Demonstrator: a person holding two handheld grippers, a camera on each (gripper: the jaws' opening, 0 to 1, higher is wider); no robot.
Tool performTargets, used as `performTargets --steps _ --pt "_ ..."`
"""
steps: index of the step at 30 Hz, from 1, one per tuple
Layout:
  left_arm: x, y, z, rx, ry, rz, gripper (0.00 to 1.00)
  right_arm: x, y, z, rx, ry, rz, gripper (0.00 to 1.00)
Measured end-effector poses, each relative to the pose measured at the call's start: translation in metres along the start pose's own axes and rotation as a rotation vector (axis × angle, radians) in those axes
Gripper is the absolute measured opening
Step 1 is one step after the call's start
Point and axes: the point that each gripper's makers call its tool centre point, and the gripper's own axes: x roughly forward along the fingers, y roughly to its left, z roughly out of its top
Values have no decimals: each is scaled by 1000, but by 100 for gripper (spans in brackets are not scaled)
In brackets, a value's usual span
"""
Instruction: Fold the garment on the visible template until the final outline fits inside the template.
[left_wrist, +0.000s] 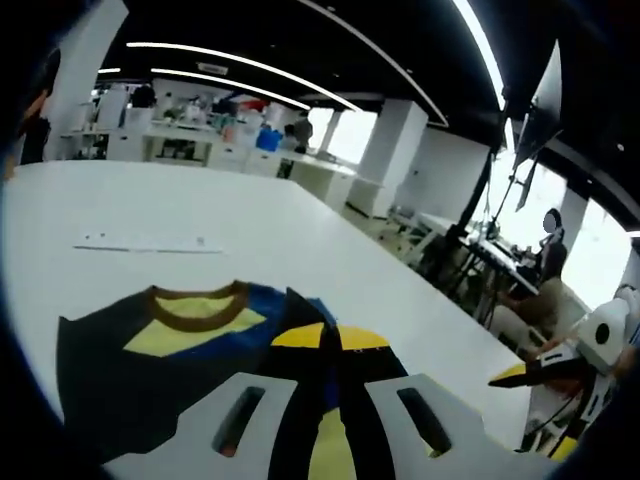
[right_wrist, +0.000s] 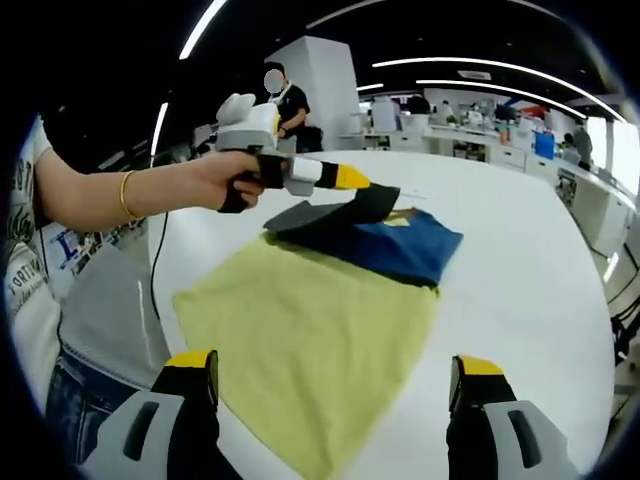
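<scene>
In the left gripper view, the left gripper (left_wrist: 331, 345) rises from the bottom centre with its jaws pinched tight on a dark fold of the garment (left_wrist: 180, 345). The garment, with its brown collar, lies across the lower left on the white table (left_wrist: 300, 230). A paper strip (left_wrist: 148, 242) sits above it.

In the right gripper view, the right gripper (right_wrist: 335, 385) stands wide and empty at the bottom. The yellow template (right_wrist: 310, 340) spreads across the centre, the garment at its upper edge.
</scene>
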Motion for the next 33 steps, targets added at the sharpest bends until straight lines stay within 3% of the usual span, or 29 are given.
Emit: performTargets --steps 11,33 --pt "15 -22 -13 8 25 -48 0 -1 0 -5 8 6 -5 95" --pt "37 -47 -60 3 131 -74 0 -2 -3 -8 21 2 -10 95"
